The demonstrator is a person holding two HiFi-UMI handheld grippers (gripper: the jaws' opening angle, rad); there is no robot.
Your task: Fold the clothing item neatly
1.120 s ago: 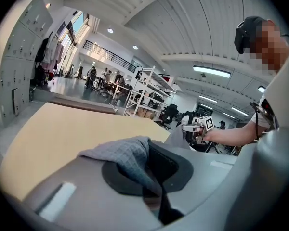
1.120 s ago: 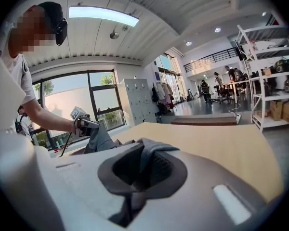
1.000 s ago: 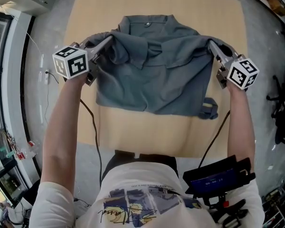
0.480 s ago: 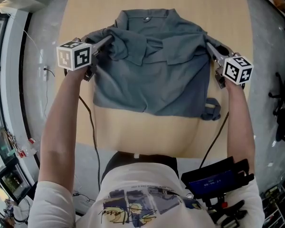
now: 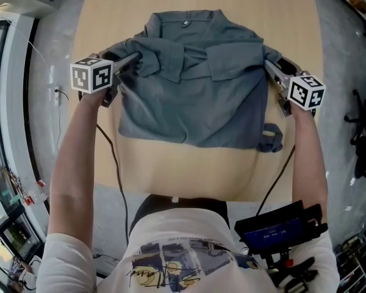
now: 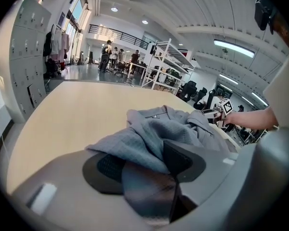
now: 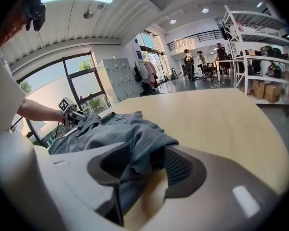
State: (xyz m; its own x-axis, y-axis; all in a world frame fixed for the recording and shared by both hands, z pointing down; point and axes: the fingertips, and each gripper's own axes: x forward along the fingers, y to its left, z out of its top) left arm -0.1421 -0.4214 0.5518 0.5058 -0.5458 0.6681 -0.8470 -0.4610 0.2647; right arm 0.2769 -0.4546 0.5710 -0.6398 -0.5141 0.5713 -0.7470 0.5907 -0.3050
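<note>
Bare table strip lies nearest the person, then the grey shirt mid-table, hem near, collar far. Wood is free on both sides and beyond the collar. The left gripper is at the shirt's left folded edge, the right gripper at its right edge. Both jaws have just been opening and stand spread, cloth draped loose between the pads, not pinched.
</note>
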